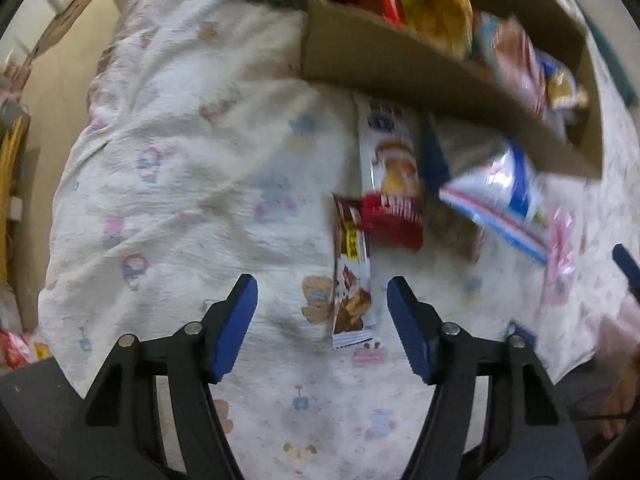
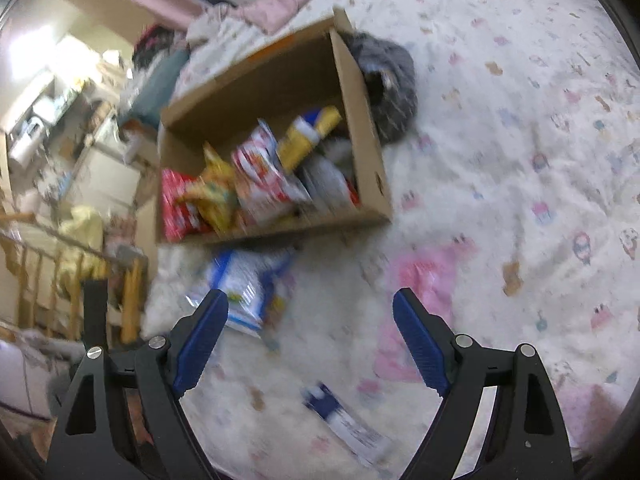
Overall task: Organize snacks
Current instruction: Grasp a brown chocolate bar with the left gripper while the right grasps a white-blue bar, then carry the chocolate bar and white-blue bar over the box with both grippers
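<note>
A cardboard box point(image 1: 400, 64) point(image 2: 360, 92) holding several snack bags sits on a patterned bedspread. In the left wrist view, a brown chocolate snack pack point(image 1: 352, 280) lies just ahead of my open, empty left gripper point(image 1: 322, 308), with a red pack point(image 1: 392, 216), a white cake pack point(image 1: 392, 152) and a blue-white bag point(image 1: 500, 200) beyond. In the right wrist view, my right gripper point(image 2: 310, 336) is open and empty above the bedspread, between a blue-white bag point(image 2: 244, 284) and a pink pack point(image 2: 424, 280). A blue-white pack point(image 2: 348, 420) lies below it.
A grey cloth point(image 2: 392, 84) lies beside the box. The bedspread point(image 1: 180, 184) ends at the left with floor point(image 1: 52, 92) beyond. A wooden railing point(image 2: 60, 272) and cluttered furniture stand past the bed's left side in the right wrist view.
</note>
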